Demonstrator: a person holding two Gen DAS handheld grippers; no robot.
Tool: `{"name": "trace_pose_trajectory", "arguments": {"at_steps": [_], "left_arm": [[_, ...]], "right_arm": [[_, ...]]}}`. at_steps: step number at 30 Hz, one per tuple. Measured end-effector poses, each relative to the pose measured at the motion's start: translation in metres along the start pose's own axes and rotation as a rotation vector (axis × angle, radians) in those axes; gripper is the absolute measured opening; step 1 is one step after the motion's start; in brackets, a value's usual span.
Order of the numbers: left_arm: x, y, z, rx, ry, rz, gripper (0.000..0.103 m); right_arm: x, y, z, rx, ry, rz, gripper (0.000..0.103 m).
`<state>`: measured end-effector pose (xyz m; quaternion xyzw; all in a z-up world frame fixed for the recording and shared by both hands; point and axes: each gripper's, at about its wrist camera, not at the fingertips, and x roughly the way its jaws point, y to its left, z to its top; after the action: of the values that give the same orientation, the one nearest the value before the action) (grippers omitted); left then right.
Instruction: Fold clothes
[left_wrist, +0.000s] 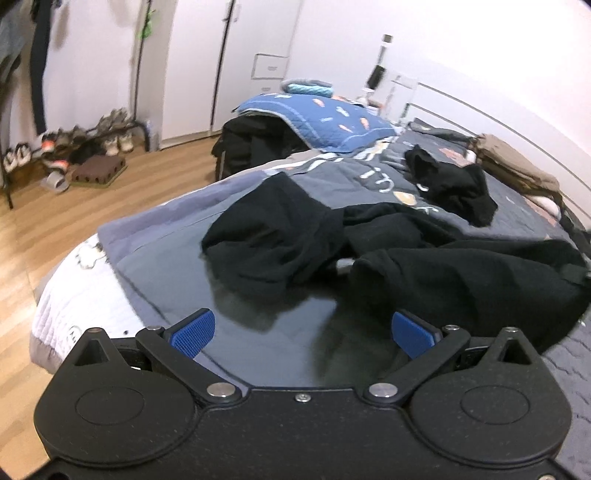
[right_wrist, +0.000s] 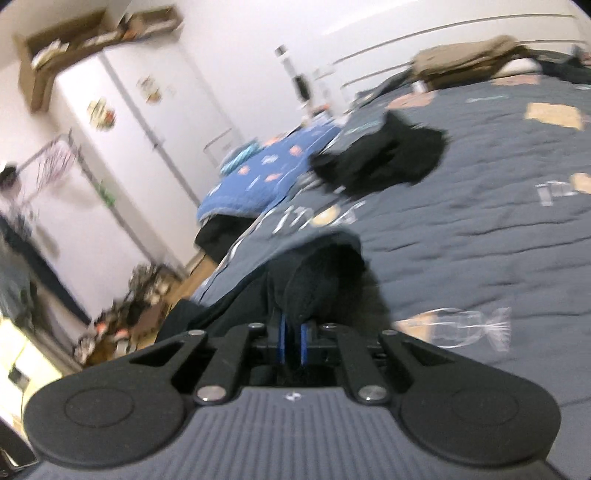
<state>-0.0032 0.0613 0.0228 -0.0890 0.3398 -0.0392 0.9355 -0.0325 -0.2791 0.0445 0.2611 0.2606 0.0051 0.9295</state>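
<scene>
Two black garments lie on the bed (left_wrist: 155, 258). One, a big crumpled garment (left_wrist: 388, 254), sprawls just ahead of the left gripper (left_wrist: 303, 332), spreading from 11 to 3 o'clock. A small black piece (left_wrist: 454, 188) sits apart from it, farther up the quilt at 1 o'clock, and a tan folded pile (left_wrist: 517, 166) rests near the rail at 2 o'clock.

Left gripper hovers with jaws spread wide and nothing between the blue pads (left_wrist: 194, 332). Right gripper (right_wrist: 293, 341) is pinched tight on a fold of the big garment (right_wrist: 325, 280); that view is smeared, so it is moving.

My judgement: the cloth needs spreading flat. Keep the right pinch firm, and have the left take one single layer at the near edge, well away from the right, so the fabric pulls taut without bunching.
</scene>
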Motion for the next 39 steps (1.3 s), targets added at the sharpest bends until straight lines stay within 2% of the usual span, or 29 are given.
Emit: {"name": "trace_pose_trajectory", "arguments": {"at_steps": [9, 14, 16, 22, 25, 29, 33, 37, 39], "left_arm": [[-0.002, -0.051, -0.012, 0.121, -0.016, -0.031, 0.103], [0.001, -0.073, -0.018, 0.146, 0.001, -0.079, 0.103], [0.005, -0.084, -0.022, 0.165, 0.015, -0.098, 0.103], [0.017, -0.122, -0.037, 0.270, 0.044, -0.094, 0.103], [0.024, -0.140, -0.049, 0.331, 0.021, -0.098, 0.103], [0.034, -0.153, -0.057, 0.370, -0.013, -0.093, 0.103], [0.049, -0.164, -0.060, 0.398, 0.012, -0.068, 0.103], [0.061, -0.179, -0.068, 0.495, 0.011, -0.042, 0.103], [0.067, -0.187, -0.072, 0.547, 0.008, -0.029, 0.102]], "right_arm": [[-0.081, -0.089, 0.004, 0.099, -0.091, -0.072, 0.006], [-0.134, -0.138, 0.007, 0.196, -0.207, -0.102, 0.005], [-0.150, -0.154, 0.009, 0.191, -0.240, -0.143, 0.005], [-0.132, -0.194, -0.013, 0.090, -0.050, -0.254, 0.007], [-0.119, -0.209, -0.030, 0.057, 0.037, -0.317, 0.008], [-0.132, -0.227, -0.031, 0.114, 0.038, -0.255, 0.009], [-0.147, -0.222, -0.025, 0.054, 0.028, -0.272, 0.019], [-0.166, -0.216, -0.026, -0.025, -0.058, -0.353, 0.042], [-0.170, -0.221, -0.026, -0.002, -0.091, -0.353, 0.044]]}}
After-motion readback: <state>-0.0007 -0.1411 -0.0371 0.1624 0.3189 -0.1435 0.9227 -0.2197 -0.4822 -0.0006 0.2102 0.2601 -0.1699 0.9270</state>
